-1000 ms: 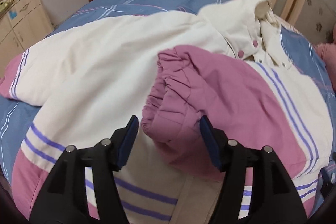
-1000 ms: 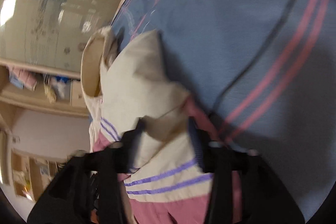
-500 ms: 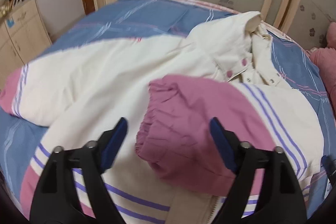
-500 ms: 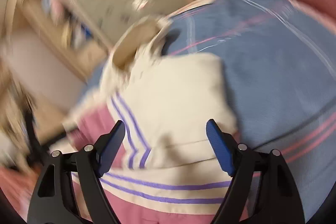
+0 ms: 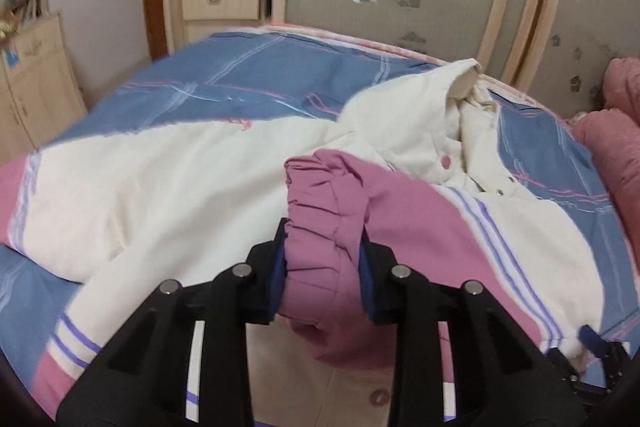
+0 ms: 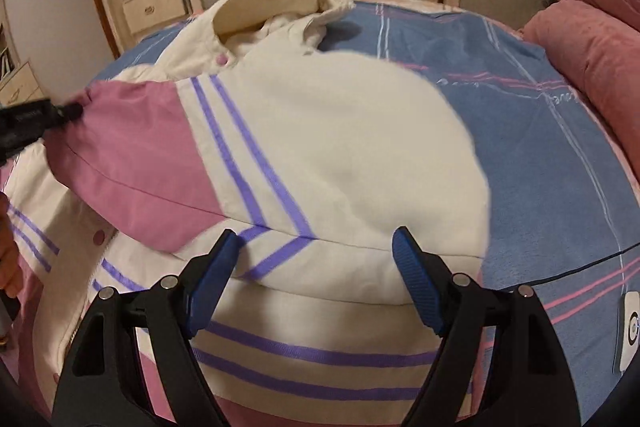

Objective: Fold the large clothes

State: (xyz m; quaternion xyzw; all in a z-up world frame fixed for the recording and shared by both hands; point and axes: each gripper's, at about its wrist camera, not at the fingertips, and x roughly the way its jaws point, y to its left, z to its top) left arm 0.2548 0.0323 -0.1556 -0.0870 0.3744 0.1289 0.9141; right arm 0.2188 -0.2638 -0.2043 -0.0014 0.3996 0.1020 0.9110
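Padded jacket [image 6: 340, 155]: soft, bulky, light. Left hand-held gripper [image 5: 322, 259] pinches the gathered pink cuff [image 5: 320, 211]; right hand-held gripper [image 6: 316, 267] is spread. Grip seams or cuffs.

A large padded jacket [image 5: 192, 195], cream with pink panels and twin purple stripes, lies spread front-up across the bed, its stand-up collar [image 6: 276, 3] pointing toward the wardrobe. One sleeve is folded in over the chest, its gathered pink cuff [image 5: 324, 211] lifted off the front. The other sleeve stretches out flat to the side. Pink snap buttons dot the placket.
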